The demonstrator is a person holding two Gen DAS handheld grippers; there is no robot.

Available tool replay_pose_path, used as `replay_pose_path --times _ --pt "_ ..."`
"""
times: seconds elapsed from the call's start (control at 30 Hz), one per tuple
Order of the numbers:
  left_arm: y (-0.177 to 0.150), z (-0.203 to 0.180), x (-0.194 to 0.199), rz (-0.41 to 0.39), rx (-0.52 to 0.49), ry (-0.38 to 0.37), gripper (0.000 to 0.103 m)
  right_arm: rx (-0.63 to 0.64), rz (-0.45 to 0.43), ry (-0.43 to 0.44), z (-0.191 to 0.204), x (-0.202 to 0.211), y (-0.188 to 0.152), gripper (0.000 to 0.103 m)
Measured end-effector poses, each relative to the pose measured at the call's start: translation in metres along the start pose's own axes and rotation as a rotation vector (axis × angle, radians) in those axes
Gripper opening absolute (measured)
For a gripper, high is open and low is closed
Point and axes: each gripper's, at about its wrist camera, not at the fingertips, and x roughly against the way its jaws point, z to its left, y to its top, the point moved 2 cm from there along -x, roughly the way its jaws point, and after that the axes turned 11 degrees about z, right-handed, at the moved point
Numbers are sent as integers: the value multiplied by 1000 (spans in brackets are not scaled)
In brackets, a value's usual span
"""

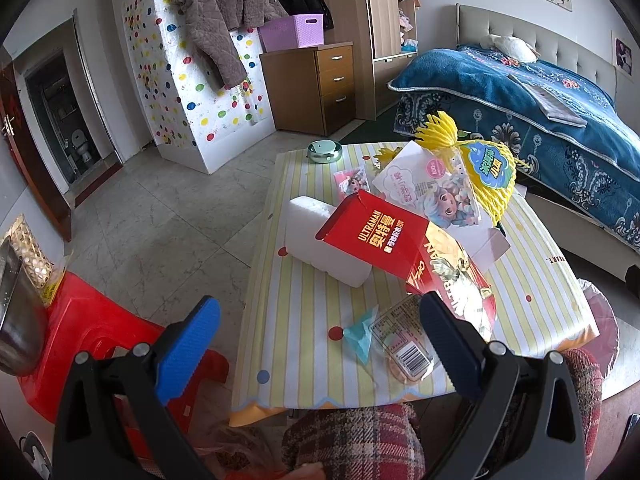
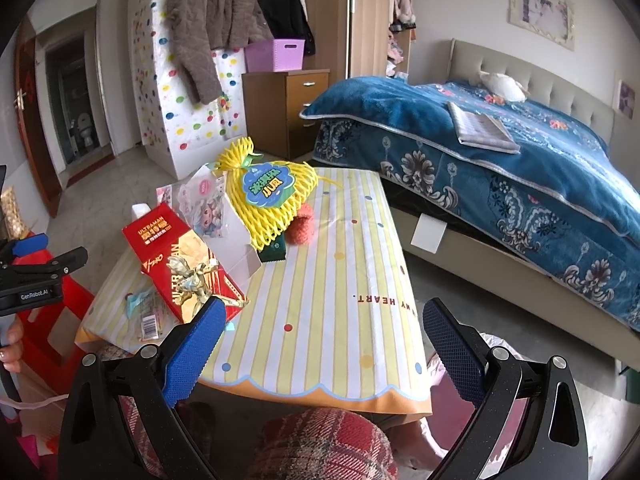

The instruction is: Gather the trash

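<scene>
From the left wrist: left gripper held low at the near edge of the striped table, fingers spread wide and empty, lined up over the clear barcoded wrapper beside a teal scrap, likely the nearest trash to take; red Ultraman box propped on a white foam block, yellow foam net heaped behind. From the right wrist: right gripper likewise spread and empty, hovering over bare tablecloth, apart from the pile at left, probably waiting
</scene>
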Motion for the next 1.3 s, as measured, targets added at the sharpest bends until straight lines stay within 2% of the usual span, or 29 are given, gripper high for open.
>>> replay_pose_path --times 1.3 --pt "1 4 1 3 3 4 97 -3 4 1 -2 0 2 98"
